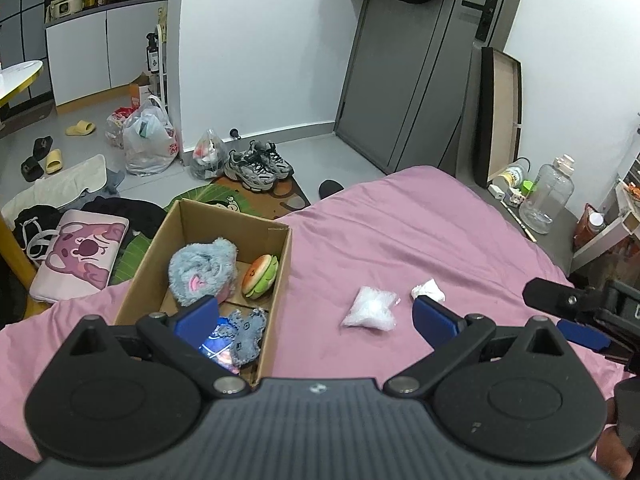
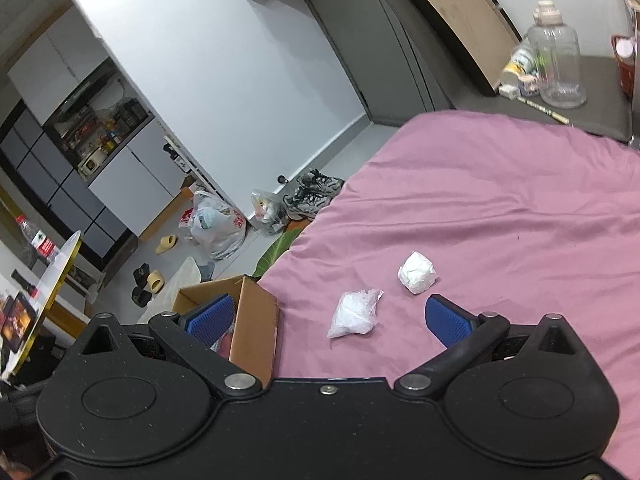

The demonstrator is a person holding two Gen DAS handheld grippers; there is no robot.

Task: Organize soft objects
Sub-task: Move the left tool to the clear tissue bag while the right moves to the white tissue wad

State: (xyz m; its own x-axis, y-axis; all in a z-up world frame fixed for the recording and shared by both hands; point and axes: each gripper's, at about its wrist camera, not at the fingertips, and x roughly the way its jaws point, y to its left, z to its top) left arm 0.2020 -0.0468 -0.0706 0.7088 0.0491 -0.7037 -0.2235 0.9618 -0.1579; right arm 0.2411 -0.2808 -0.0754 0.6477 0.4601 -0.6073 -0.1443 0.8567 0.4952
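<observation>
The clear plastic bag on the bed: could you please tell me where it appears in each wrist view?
Left wrist: clear plastic bag lies right of centre, between the open fingers.
Right wrist: it lies centre, between the fingers.
Shared landmark: crumpled white wad, up-right of it.

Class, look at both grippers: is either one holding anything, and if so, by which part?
Nothing is held. The left gripper and the right gripper are both open and empty above the bed.
</observation>
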